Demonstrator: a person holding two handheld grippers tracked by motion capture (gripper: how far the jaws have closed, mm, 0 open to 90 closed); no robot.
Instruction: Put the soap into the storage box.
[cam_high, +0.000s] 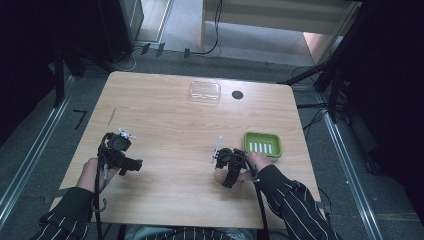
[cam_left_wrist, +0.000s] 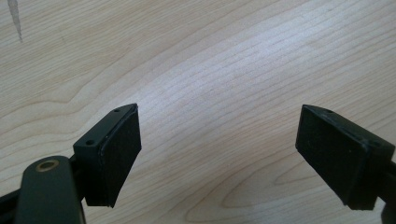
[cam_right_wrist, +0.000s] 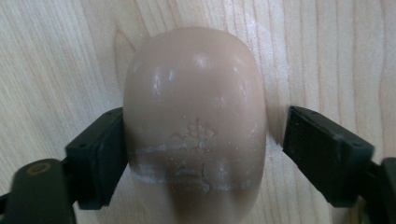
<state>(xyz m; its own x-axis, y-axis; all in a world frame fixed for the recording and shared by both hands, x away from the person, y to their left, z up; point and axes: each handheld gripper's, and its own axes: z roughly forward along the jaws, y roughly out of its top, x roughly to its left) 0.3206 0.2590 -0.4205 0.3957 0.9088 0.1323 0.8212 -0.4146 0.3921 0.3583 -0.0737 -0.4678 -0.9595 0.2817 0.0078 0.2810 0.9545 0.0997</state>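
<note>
Item: smooth beige oval bar of soap (cam_right_wrist: 194, 126), lying on the pale wooden table (cam_high: 165, 130) between my right gripper's (cam_right_wrist: 205, 154) jaws; left pad touching, right pad just clear. My left gripper (cam_left_wrist: 217, 154): spread wide over bare wood.

A lab: dark tripod stands (cam_high: 327, 82), floor cables (cam_high: 216, 30) around a wooden table (cam_high: 165, 130)

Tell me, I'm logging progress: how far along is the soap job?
Nothing finished: the green soap dish is empty. In hand: the right gripper straddles the soap bar, one pad touching, one apart. To do: gripping, lifting, probably setting it in the dish. Left gripper hangs open.
</note>
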